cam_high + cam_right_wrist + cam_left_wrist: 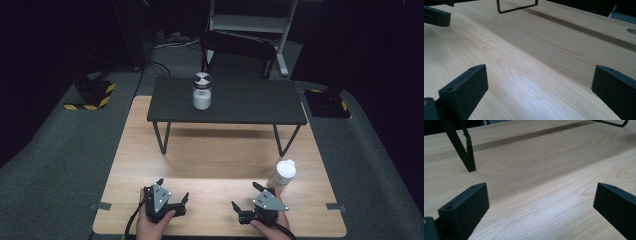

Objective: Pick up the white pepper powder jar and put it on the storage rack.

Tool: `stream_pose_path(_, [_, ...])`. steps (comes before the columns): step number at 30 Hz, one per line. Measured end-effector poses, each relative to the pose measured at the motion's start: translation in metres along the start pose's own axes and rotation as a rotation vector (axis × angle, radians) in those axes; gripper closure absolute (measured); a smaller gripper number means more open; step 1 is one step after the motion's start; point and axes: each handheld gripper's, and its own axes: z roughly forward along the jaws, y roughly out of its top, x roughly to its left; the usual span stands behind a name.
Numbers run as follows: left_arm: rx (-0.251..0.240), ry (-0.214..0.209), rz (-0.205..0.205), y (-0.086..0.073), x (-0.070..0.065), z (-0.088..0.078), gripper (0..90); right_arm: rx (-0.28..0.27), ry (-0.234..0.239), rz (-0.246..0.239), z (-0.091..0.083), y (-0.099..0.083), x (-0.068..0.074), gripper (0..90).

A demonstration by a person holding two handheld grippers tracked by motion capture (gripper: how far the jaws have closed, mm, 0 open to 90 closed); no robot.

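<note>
Our right gripper rests on the wooden table, jaws spread and empty, the left gripper likewise — the white bottle stands just beside the right one, so we could tip it. Its contents are hidden; the lidded jar on the black shelf seems to hold white powder.

The table is pale wood with wavy grain. On it stands a black shelf on black legs. The jar on the shelf is clear with white contents and a silver lid. The bottle is white. Both grippers, left and right, are black with grey plates. The floor is dark grey carpet, with yellow-and-black striped tape.
</note>
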Motion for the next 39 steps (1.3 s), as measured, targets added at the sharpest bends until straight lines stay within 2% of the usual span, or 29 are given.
stream_pose_path(6, [-0.015,-0.001,0.003,-0.003,0.000,-0.002,0.8,-0.006,-0.007,-0.008,-0.001,-0.001,0.002,0.5])
stream_pose_path(11, [0.001,0.000,0.020,0.000,-0.002,-0.001,0.7,-0.009,-0.002,-0.022,-0.001,-0.002,0.002,0.5])
stream_pose_path(14, [-0.008,0.003,0.028,-0.002,-0.003,-0.002,0.7,-0.014,-0.001,-0.030,-0.001,-0.002,0.003,0.5])
stream_pose_path(19, [-0.011,-0.001,0.018,-0.003,-0.002,-0.002,0.7,-0.026,0.005,-0.038,-0.003,-0.002,0.005,0.5])
stream_pose_path(24, [-0.004,-0.001,0.019,-0.001,-0.002,-0.002,0.7,-0.086,0.002,-0.030,-0.012,0.004,0.006,0.5])
stream_pose_path(30, [-0.002,-0.003,0.020,-0.001,-0.002,-0.002,0.7,-0.148,-0.029,-0.022,-0.026,0.011,0.006,0.5])
stream_pose_path(34, [0.011,-0.002,0.037,0.001,-0.004,-0.002,0.7,-0.189,-0.082,-0.009,-0.042,0.013,0.003,0.5])
stream_pose_path(38, [0.009,-0.001,0.037,0.001,-0.004,-0.002,0.7,-0.205,-0.137,0.007,-0.054,0.010,-0.001,0.4])
stream_pose_path(39, [0.009,-0.001,0.037,0.001,-0.004,-0.002,0.7,-0.205,-0.137,0.007,-0.054,0.010,-0.001,0.4])
